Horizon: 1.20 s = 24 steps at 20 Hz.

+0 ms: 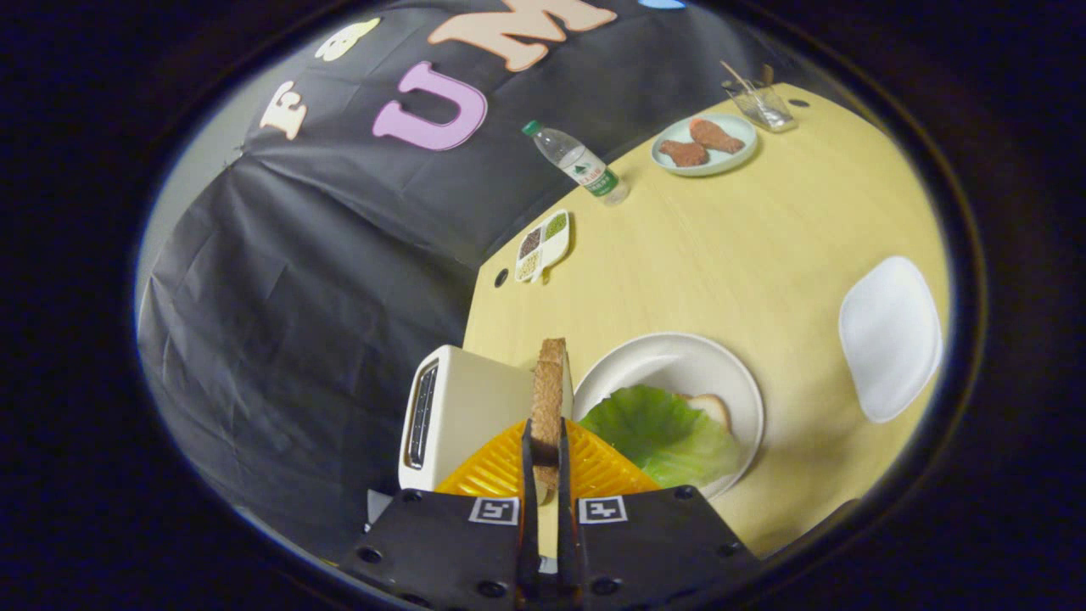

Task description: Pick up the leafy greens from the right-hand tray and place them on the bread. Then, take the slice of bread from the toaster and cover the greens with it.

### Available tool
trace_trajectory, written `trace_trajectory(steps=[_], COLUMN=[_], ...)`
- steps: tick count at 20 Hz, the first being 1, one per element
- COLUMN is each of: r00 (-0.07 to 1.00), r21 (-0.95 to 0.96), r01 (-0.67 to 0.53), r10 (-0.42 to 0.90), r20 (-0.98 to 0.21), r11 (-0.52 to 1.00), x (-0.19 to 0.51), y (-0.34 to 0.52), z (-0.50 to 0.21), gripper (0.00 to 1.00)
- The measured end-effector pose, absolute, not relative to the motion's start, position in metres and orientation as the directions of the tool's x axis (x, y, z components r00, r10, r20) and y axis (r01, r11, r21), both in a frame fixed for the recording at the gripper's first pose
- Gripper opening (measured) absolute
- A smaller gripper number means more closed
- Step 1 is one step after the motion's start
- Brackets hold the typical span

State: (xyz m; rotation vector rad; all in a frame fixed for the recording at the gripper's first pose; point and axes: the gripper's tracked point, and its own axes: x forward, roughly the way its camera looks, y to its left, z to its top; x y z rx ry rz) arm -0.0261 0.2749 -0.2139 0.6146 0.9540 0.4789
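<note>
Hand-held gripper (544,454) clamps bread slice (548,392) edge-on, above toaster (462,416).

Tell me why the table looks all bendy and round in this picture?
In the gripper view the fisheye lens curves the yellow table and leans the water bottle; close up, the gripper shut on the bread slice looks big, while the far plate of chicken looks tiny.

Rough-crusted bread slice (548,399), glossy smooth toaster (462,416), matt pale wood-look table (721,255), ribbed orange plastic tongs (543,458), crinkled greens (666,433)
</note>
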Motion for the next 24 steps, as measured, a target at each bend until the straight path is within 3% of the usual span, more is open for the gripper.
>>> trace_trajectory(steps=[6, 11, 20, 24], r00=[0.484, 0.490, 0.525, 0.575], r21=[0.593, 0.422, 0.097, -0.055], r01=[-0.024, -0.051, -0.216, -0.275], r10=[0.528, 0.391, 0.199, 0.119], r20=[-0.698, -0.779, -0.828, -0.810], r11=[0.805, 0.905, 0.972, 0.960], x=[-0.030, -0.036, -0.039, -0.035], y=[0.251, 0.223, 0.204, 0.191], z=[-0.262, -0.286, -0.307, -0.304], gripper=[0.12, 0.12, 0.41, 0.66])
